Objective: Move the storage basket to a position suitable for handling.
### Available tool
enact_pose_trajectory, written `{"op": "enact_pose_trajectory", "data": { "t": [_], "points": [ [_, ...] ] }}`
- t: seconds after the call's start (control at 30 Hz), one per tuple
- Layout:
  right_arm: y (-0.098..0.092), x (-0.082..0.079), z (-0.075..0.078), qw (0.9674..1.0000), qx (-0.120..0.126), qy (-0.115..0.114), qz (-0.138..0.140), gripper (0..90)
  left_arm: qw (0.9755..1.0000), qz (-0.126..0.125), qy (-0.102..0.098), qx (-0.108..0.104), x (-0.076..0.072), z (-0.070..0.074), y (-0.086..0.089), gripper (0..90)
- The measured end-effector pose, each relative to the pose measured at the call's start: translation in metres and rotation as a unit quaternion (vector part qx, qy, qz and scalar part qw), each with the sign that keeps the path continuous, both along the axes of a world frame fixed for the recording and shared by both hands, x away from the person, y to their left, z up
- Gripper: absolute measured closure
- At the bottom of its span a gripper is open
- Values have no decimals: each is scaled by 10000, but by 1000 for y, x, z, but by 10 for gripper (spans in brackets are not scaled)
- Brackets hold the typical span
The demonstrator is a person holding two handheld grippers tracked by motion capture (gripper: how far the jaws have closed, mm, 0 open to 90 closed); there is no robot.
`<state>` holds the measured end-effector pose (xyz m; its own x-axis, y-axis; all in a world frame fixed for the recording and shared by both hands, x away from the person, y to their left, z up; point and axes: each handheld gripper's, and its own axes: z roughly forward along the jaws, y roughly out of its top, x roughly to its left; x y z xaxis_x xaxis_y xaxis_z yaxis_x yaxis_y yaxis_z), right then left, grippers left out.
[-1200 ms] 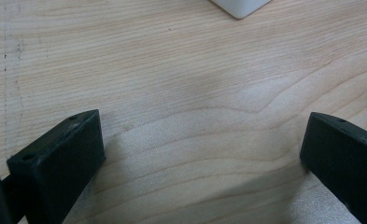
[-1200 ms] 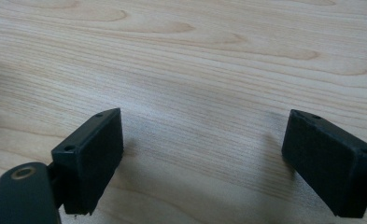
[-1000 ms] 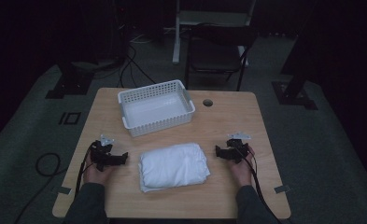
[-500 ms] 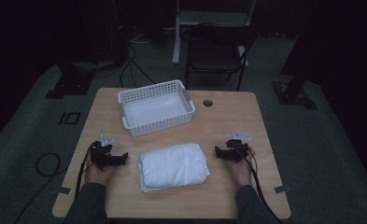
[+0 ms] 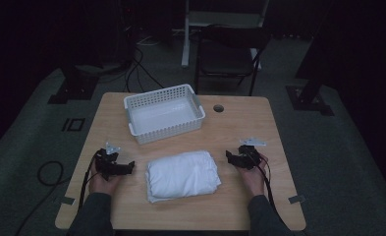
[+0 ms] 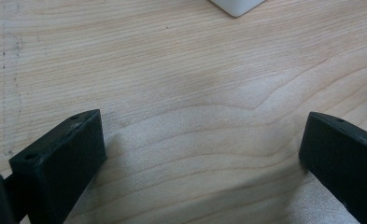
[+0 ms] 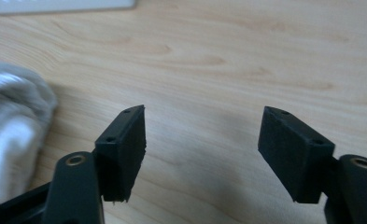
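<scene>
Folded white cloth (image 5: pixel 182 175) lies near the tabletop's (image 5: pixel 239 123) front edge, between two hand-held grippers.
The left gripper (image 5: pixel 129 167), toward the front left corner, has its jaws spread wide over bare wood. The right gripper (image 5: pixel 228 155), by the right edge, has just been closing its jaws partway; nothing sits between them. A white basket (image 5: pixel 164 131) stands near the back edge.

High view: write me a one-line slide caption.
Two hand-held grippers, left and right, flank a folded white cloth on a wooden table, with a white basket behind.
</scene>
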<state>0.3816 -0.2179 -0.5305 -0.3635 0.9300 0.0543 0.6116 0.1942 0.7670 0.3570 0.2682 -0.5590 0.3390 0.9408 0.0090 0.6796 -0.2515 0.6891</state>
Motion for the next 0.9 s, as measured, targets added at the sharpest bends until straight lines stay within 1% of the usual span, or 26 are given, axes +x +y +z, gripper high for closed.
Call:
{"op": "enact_pose_trajectory", "data": {
  "t": [0.13,0.4,0.47,0.53,0.6,0.77,0.9],
  "points": [
    [3,2,11,9999,106,-70,93,324,10000,1,1,-1,0,0,0,2],
    [9,9,24,9994,230,-169,189,344,10000,0,0,-1,0,0,0,2],
    [11,11,26,9993,236,-176,211,361,10000,-2,-2,1,0,0,0,2],
    [13,14,29,9991,258,-208,278,405,10000,3,-7,-7,0,0,0,2],
    [15,17,32,9989,263,-217,325,428,10000,3,-7,-9,0,0,0,2],
    [21,26,38,9980,433,-208,422,473,10000,1,-8,-11,0,0,0,2],
    [26,33,40,9974,482,-205,491,492,10000,-1,0,-7,0,0,0,2]
  ]
}}
